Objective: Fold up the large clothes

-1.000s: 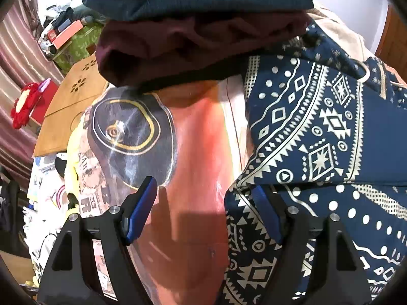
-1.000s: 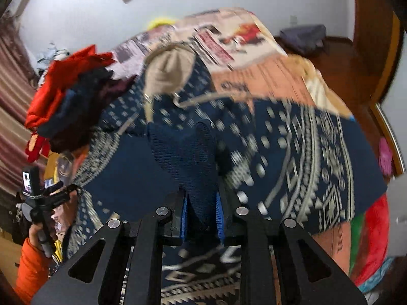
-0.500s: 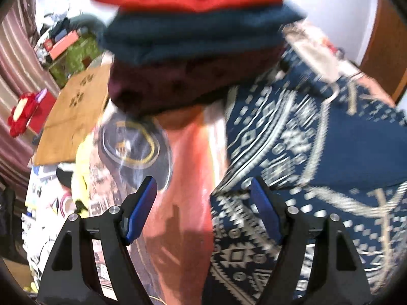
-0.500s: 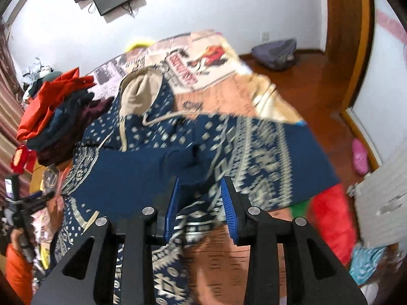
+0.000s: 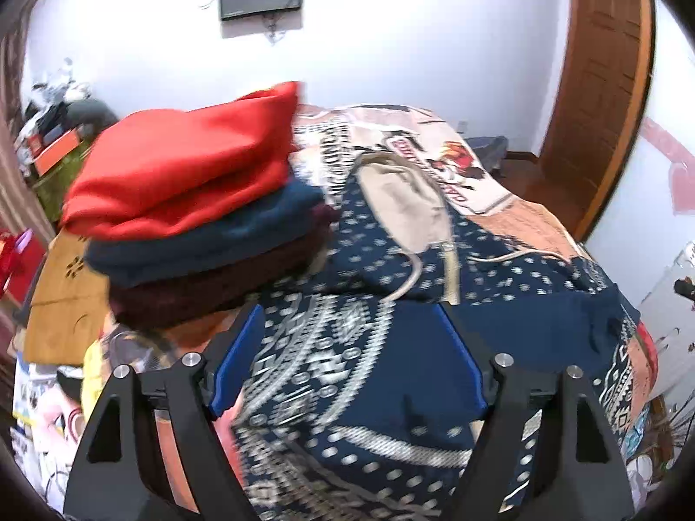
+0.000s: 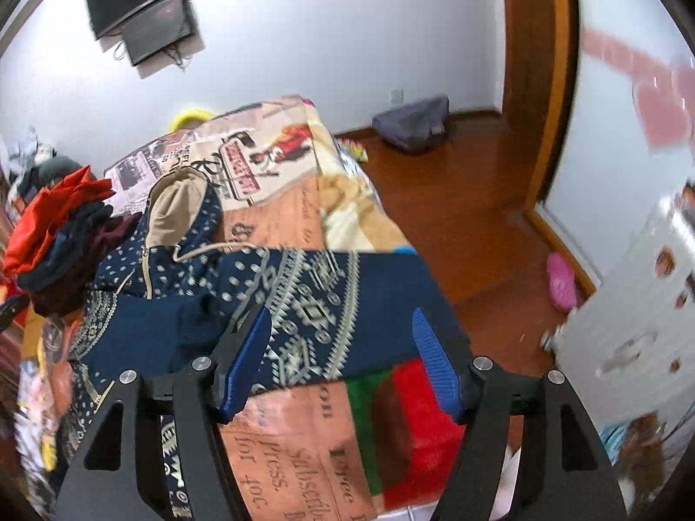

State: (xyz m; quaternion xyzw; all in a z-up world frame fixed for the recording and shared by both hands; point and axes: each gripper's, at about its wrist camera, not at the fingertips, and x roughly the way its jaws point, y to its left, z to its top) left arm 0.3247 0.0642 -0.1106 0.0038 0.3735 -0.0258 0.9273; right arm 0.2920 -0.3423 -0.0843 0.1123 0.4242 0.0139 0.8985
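Note:
A navy hoodie with a cream geometric pattern (image 5: pixel 356 373) lies spread on the bed, its beige-lined hood (image 5: pixel 404 199) toward the far end. It also shows in the right wrist view (image 6: pixel 312 308), with one part folded across the body. My left gripper (image 5: pixel 347 364) is open and empty, above the hoodie's near left part. My right gripper (image 6: pixel 343 356) is open and empty, above the hoodie's right edge.
A stack of folded clothes, red on navy on maroon (image 5: pixel 195 217), sits on the bed left of the hoodie and shows in the right wrist view (image 6: pixel 56 234). The printed bedspread (image 6: pixel 286 447) ends at the wooden floor (image 6: pixel 469 217) on the right. A white cabinet (image 6: pixel 630 325) stands at the right.
My right gripper let go of the hoodie fabric, opened wide and drew back to the right. My left gripper stayed open and tilted up, so the stack and wall came into view.

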